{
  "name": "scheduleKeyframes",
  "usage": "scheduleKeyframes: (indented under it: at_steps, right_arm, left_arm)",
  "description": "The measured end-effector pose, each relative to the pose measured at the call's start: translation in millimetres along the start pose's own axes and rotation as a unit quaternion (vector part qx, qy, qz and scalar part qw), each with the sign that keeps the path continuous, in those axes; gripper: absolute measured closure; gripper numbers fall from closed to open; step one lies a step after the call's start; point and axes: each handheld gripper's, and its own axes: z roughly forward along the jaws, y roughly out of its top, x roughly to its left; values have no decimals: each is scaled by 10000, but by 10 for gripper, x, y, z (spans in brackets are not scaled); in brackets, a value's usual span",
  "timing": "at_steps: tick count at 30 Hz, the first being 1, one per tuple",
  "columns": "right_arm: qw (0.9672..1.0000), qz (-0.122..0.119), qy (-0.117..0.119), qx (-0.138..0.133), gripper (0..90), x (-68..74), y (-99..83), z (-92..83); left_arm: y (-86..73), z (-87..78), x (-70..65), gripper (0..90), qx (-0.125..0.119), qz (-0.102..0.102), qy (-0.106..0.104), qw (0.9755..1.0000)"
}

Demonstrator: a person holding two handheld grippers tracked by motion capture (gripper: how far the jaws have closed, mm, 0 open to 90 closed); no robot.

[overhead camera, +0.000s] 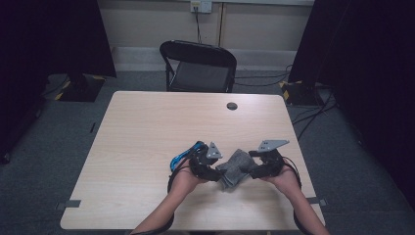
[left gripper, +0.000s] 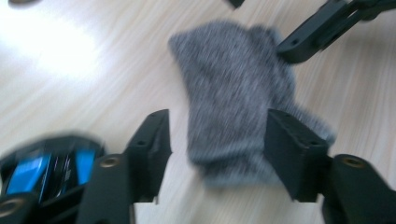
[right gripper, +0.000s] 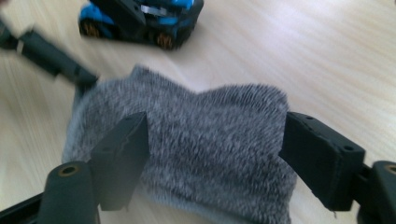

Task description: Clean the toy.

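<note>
A grey, fuzzy knitted cloth, folded into a soft wad (overhead camera: 236, 169), lies on the pale wood-grain table (overhead camera: 147, 137), near the edge where the person stands and a little toward that person's right. Everything close by is placed around this cloth.

The left tool (overhead camera: 215, 172) sits just beside the cloth's left end, held in the person's left hand (overhead camera: 183, 180). Seen from the left tool's own camera, the cloth (left gripper: 236, 93) lies ahead of and partly between its two black jaws, which stand spread apart. The right-hand jaw overlaps the cloth's edge in that picture; whether it touches the fabric I cannot tell, and the left-hand jaw stands clear over bare table. The picture is blurred.

The right tool (overhead camera: 250, 166) is at the cloth's right end, held in the person's right hand (overhead camera: 284, 180). From its own camera the cloth (right gripper: 210, 140) fills the space between its jaws, which are spread wide on either side of the wad; whether they press into it I cannot tell.

In the right tool's view, beyond the cloth, the blue-and-black body of the left tool (right gripper: 140, 18) rests near the table. A black folding chair (overhead camera: 198, 66) stands well beyond the cloth, past the table's far edge.
</note>
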Motion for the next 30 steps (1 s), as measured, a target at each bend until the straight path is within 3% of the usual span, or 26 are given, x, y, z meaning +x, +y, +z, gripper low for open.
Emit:
scheduleKeyframes:
  at_steps: [3, 5, 11, 13, 16, 20, 25, 28, 29, 30]
  right_arm:
    - [9997, -136, -53, 206, 260, 10, -50, 5]
    - [9994, -123, -103, 301, 266, -11, -88, 20]
    - [9989, -38, -266, 375, 273, -80, -141, 109]
    - [9989, -29, -309, 360, 274, -98, -132, 148]
    - [9987, 16, -386, 320, 273, -137, -99, 214]
    - [9979, 188, -602, 174, 262, -156, -27, 262]
    - [9964, 415, -741, -22, 244, -139, 49, 175]
    - [9956, 683, -602, -238, 217, -70, 137, 122]
    - [9956, 683, -602, -238, 217, -70, 137, 122]
    - [9948, 834, -502, -295, 209, -23, 169, 151]
  left_arm:
    - [-83, 31, 8, 525, 7, -131, -142, 9998]
    - [-101, 80, -1, 550, 65, -98, -239, 9996]
    - [-63, 181, -93, 582, 92, -134, -529, 9985]
    - [-45, 222, -180, 582, 78, -145, -751, 9970]
    - [-24, 273, -289, 579, 161, 44, -880, 9960]
    - [25, 347, -394, 546, 166, 146, -962, 9951]
    - [47, 302, -385, 447, 25, 247, -786, 9966]
    - [42, 94, -187, 374, -81, 171, -332, 9993]
    - [42, 94, -187, 370, -81, 171, -332, 9993]
    - [18, -25, -51, 356, -131, 84, -89, 9998]
